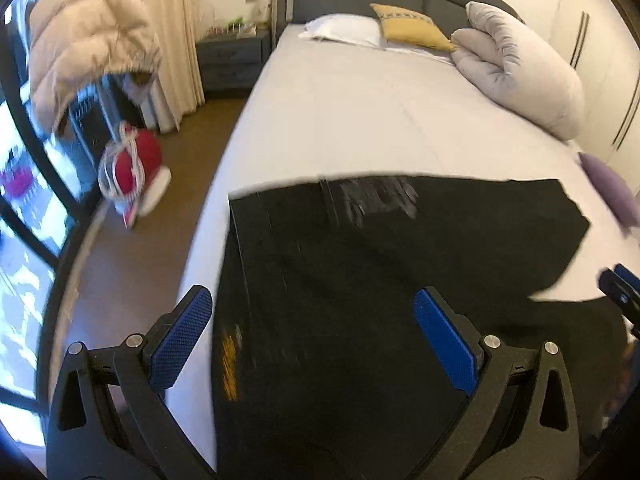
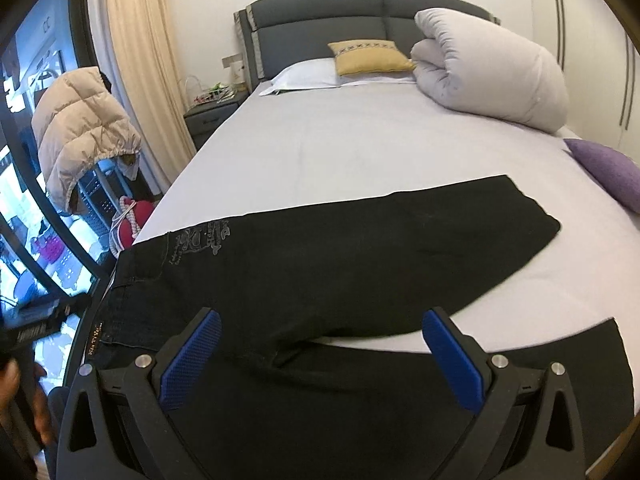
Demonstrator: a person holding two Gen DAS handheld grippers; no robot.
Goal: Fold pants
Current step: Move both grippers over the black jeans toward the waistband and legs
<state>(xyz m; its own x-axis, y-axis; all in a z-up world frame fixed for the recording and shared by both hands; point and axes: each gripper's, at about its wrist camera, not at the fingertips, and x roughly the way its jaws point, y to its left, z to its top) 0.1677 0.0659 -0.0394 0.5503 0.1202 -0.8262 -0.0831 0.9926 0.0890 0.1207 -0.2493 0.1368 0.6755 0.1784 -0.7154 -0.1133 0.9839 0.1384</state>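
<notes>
Pants (image 2: pixel 320 264) lie spread along the bed's (image 2: pixel 360 144) near edge, waistband at its left corner; left gripper (image 1: pixel 316 340) and right gripper (image 2: pixel 320 356) both hover released above them.

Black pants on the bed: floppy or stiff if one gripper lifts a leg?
Probably floppy: the black pants lie flat on the sheet with soft creases at the crotch. Looks like denim, so likely some weight; a lifted leg should drape and drag the rest.
</notes>
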